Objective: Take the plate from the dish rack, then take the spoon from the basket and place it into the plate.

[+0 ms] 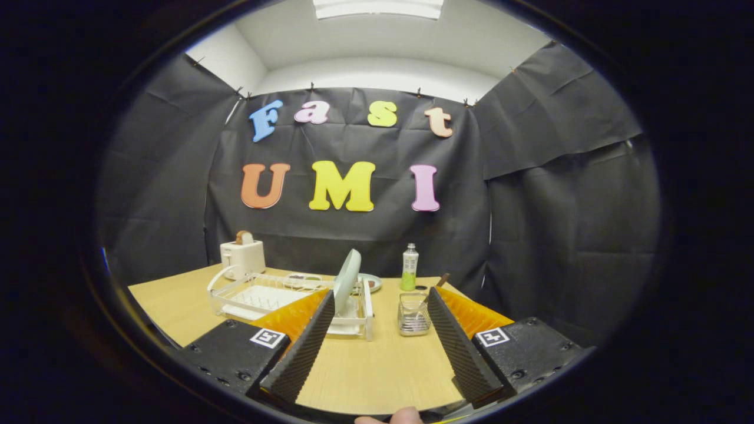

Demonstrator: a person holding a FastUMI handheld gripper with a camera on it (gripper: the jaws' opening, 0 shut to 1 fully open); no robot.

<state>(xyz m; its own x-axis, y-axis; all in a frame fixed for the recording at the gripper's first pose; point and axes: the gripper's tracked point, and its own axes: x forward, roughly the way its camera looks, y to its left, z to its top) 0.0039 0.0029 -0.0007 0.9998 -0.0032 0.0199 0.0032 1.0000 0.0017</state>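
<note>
A pale green plate (346, 281) stands on edge in the white dish rack (268, 296) on the wooden table (377, 368). It is at the rack's right end, just beyond my left fingertip. To its right stands a small clear basket (413, 315) holding a spoon whose brown handle (437, 284) sticks up and leans to the right. My gripper (380, 296) is open, its two ribbed black fingers (303, 347) spread wide above the table. Nothing lies between them, and the plate and the basket both stand a little ahead of the fingertips.
A white toaster (242, 256) with a slice of bread in it stands behind the rack at the back left. A small bottle (409, 268) with green liquid and a flat dish (372, 282) sit behind the plate. A fingertip (393, 417) of a person's hand shows below the fingers.
</note>
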